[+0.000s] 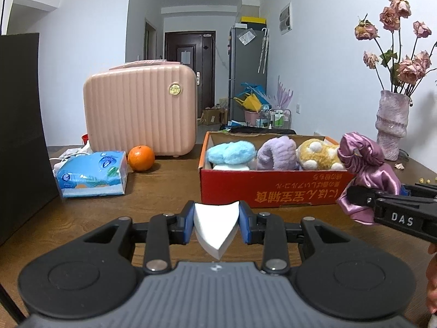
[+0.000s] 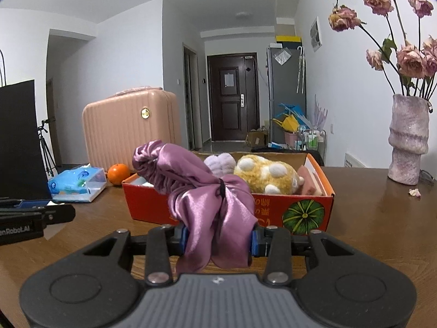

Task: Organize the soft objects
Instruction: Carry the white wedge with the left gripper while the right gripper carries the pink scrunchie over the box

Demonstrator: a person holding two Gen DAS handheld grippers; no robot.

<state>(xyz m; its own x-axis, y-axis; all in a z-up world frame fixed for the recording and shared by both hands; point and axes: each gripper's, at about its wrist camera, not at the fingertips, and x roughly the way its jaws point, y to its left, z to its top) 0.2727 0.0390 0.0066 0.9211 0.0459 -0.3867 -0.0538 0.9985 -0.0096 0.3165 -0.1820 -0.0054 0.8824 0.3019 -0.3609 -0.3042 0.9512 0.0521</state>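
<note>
From the left wrist, the left tongs (image 1: pixel 217 220) are pinching a white foam wedge (image 1: pixel 215 225) just above the wooden counter (image 1: pixel 164 188), with the red cardboard box (image 1: pixel 273 188) straight ahead of their tips and near. Inside it sit a blue fluffy piece (image 1: pixel 232 153), a lilac plush (image 1: pixel 277 151) and a yellow spotted plush (image 1: pixel 318 154); off to the right of these tongs the right tongs (image 1: pixel 355 194) come in carrying a purple satin bundle (image 1: pixel 366 161) at the box's right end. Left of the tongs lie a tissue pack (image 1: pixel 92 173) and an orange (image 1: pixel 141 157) in front of a pink case (image 1: pixel 140 109). From the right wrist, the right tongs (image 2: pixel 218 239) are pinched on the satin bundle (image 2: pixel 207 199), which bulges up ahead of them and hides much of the box (image 2: pixel 300 207); the yellow plush (image 2: pixel 266 175) shows beyond it. To place it well, I would judge the bundle should be carried over the near wall and lowered into a free gap before the pads let go, since the slippery cloth could drape over the rim. How much room is left in the box cannot be told: the bundle covers its left half here. The vase (image 2: pixel 408 142) of dried roses stands well to the right, and the left tongs are cut off at the left edge.
</note>
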